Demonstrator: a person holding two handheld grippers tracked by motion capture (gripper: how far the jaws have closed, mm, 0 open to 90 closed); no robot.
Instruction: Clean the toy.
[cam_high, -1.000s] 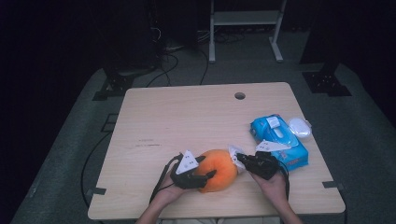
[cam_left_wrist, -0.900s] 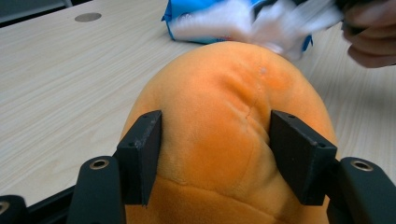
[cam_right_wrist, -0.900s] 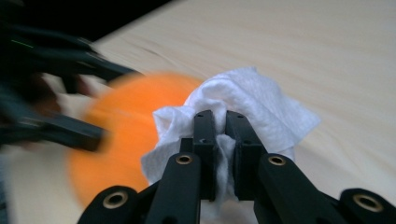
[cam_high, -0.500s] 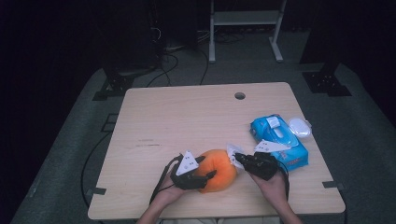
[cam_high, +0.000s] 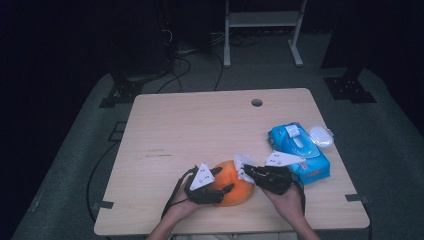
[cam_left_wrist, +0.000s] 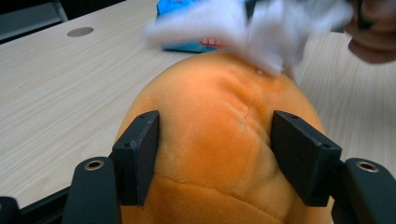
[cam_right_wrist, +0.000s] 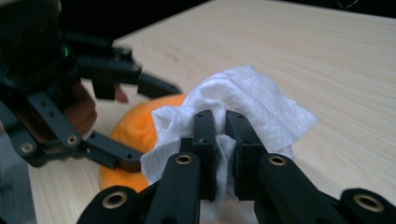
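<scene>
Table (cam_high: 200, 130) bears plush (cam_high: 235, 184), wipes pack (cam_high: 299, 150)

The high view is looking forward and down over the whole bench (cam_high: 200, 130) from afar — both gripper views are sitting close, nearly level, facing each other across the orange plush (cam_left_wrist: 219, 140).

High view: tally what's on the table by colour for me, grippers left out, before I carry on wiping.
Orange: 1, the plush toy, clamped by the left gripper
White: 2, the wipe pinched in the right gripper, and the round lid at the table's right edge
Blue: 1, the wipes pack
Total: 4
</scene>
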